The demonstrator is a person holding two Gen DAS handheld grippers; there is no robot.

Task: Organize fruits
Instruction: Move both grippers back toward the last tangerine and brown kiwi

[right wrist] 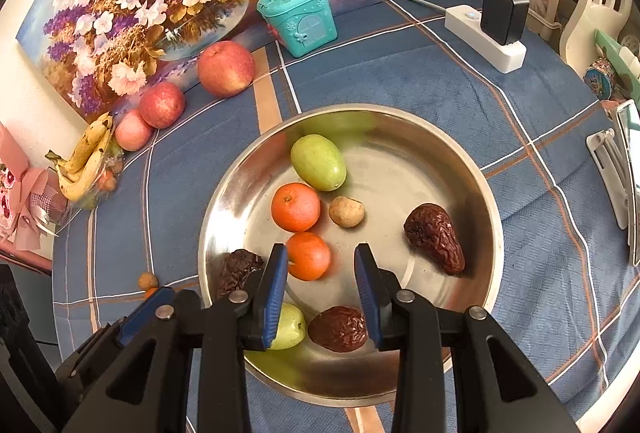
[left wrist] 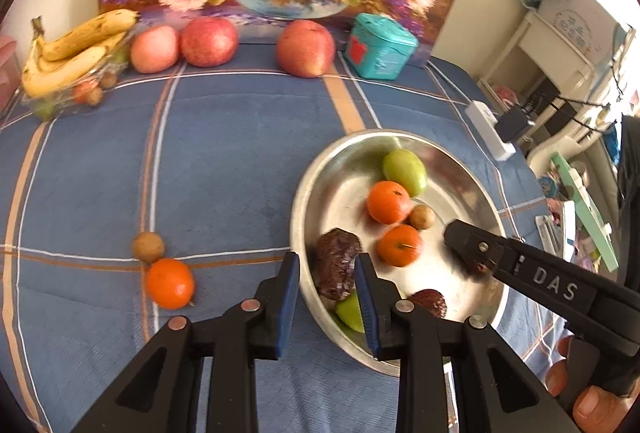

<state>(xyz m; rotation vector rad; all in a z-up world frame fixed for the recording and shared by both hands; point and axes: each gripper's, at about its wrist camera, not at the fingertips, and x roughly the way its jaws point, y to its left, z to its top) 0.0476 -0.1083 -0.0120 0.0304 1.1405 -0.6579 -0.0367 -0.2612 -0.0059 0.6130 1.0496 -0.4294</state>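
Hovering over bowl (right wrist: pixel 460 169), both grippers (left wrist: pixel 327 279) (right wrist: pixel 321 269) wide open, empty.

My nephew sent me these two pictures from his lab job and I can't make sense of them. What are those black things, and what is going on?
They are hand-held tongs, one in each of a person's hands, each carrying a camera that looks along its fingers. One picture is from the left tongs, the other from the right tongs. Both are open and hold nothing. On the blue checked cloth sits a metal bowl with small oranges, green fruits, dark dried dates and a small brown fruit. One orange lies outside it. Apples and bananas sit further back.
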